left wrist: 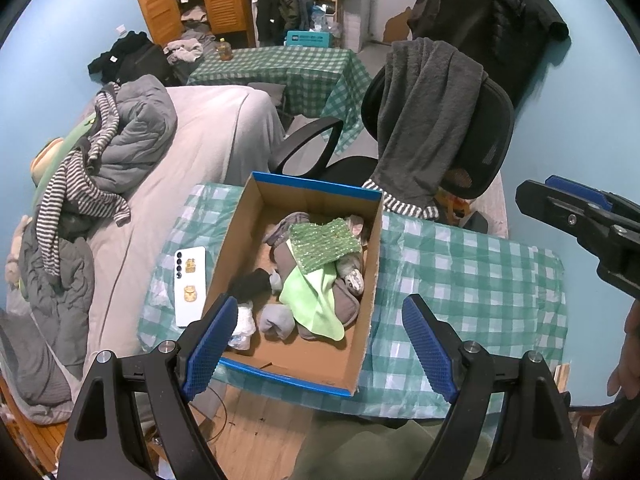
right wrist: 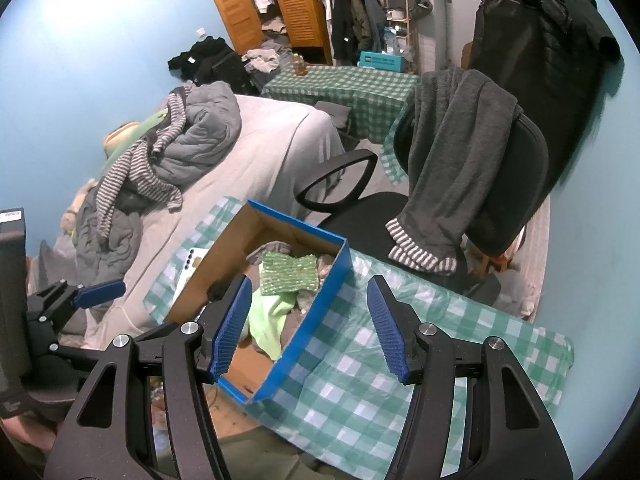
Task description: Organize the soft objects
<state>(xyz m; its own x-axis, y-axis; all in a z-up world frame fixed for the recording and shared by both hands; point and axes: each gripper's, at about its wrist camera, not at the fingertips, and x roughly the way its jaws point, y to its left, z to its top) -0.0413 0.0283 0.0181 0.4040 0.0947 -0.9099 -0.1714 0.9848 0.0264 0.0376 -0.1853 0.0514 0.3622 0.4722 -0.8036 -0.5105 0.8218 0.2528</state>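
- Left gripper (left wrist: 320, 344): jaws spread wide, nothing between the pads; it hangs above the near end of the box (left wrist: 236, 248).
- Right gripper (right wrist: 310, 328): jaws spread, empty; it hangs over the box's right wall and the bare cloth beside it.
- Box: open cardboard with blue rim, standing on the left half of the tabletop (left wrist: 480, 280), its near end at the front edge.
- Contents: a sparkly green pad (left wrist: 324, 242) on top toward the far end, a light green cloth (left wrist: 316, 300) draped below it, grey socks (left wrist: 276, 318), a black sock (left wrist: 250, 284) and a white bundle (left wrist: 244, 322) near the front left corner.
- Phone (left wrist: 190, 286): white, lying flat just beside the box's left wall, near the tabletop's left edge.
- Tabletop right of the box carries only the checked cloth.
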